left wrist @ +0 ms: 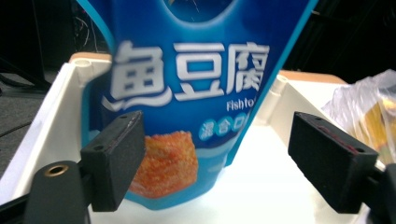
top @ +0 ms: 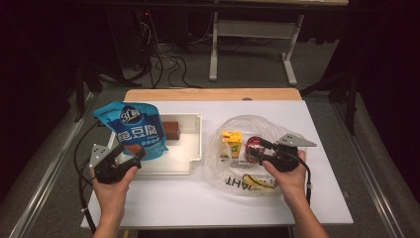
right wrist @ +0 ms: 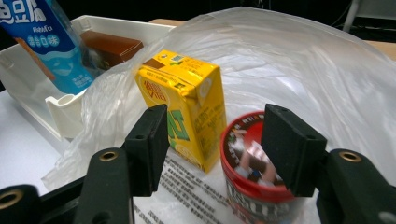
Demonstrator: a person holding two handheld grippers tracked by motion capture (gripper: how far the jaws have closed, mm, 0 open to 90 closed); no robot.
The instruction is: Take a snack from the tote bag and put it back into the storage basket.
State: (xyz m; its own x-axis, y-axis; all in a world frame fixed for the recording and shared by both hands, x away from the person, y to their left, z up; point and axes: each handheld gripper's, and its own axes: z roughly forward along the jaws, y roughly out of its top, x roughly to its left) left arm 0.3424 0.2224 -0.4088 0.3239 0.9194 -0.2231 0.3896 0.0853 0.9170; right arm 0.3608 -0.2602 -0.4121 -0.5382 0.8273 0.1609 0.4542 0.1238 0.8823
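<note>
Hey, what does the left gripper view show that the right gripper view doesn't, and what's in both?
Left gripper view alone: the blue pouch close up, with its big white lettering and the orange food picture at its foot, standing in the white tray between the left gripper's open fingers.

Right gripper view alone: the yellow carton, the red tub, a brown box in the tray, and printed text on the plastic bag, past the right gripper's open fingers.

Both: the pouch, the tray, the bag and the white table.

Black left gripper [top: 130, 157] and right gripper [top: 257, 150], grey three-cornered plates, trailing black cables.
</note>
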